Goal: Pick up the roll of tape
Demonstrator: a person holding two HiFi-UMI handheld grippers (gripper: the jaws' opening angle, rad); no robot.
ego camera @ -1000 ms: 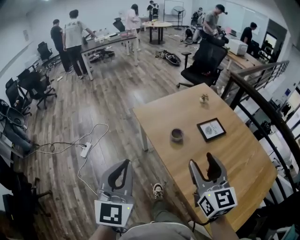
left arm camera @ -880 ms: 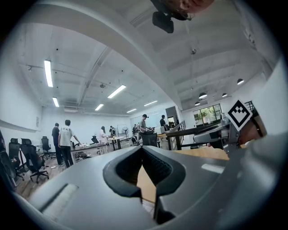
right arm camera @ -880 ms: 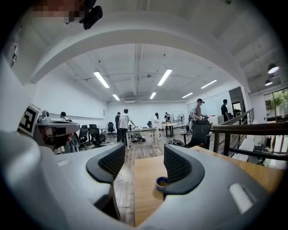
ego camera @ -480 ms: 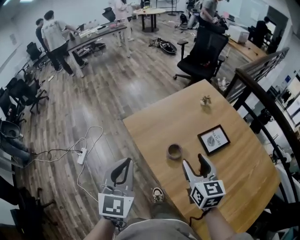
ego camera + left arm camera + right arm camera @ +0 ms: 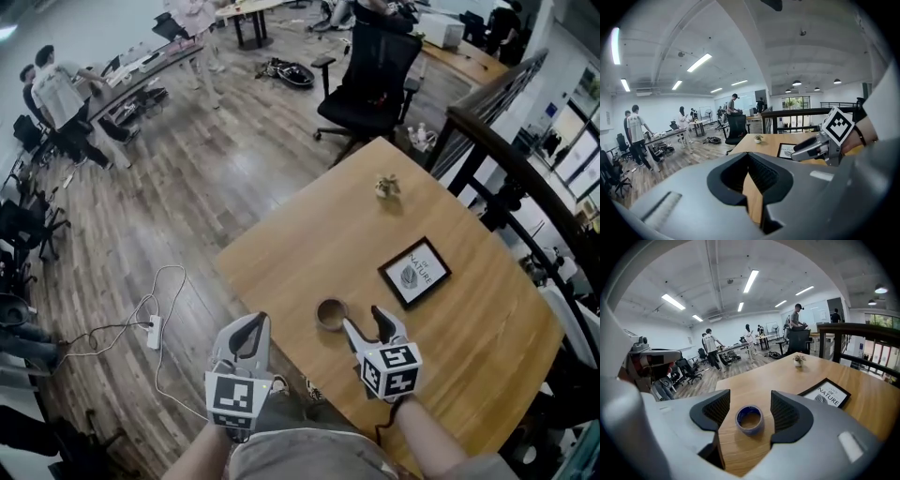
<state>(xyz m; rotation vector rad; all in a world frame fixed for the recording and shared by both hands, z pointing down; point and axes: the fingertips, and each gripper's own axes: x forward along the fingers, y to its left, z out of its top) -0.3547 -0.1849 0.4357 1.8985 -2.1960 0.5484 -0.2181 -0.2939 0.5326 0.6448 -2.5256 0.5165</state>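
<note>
A wooden worktop carries three things; the roll of tape lies flat just ahead of the right gripper (not touching it); a framed print lies farther ahead, rightward; a small plant stands well beyond.

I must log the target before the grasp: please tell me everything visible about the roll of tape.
The small blue ring-shaped roll of tape lies flat on the light wooden table, hole upward, close to the table's near edge. It sits just ahead of the open right tool, lined up with its gap; only the table touches it.
</note>
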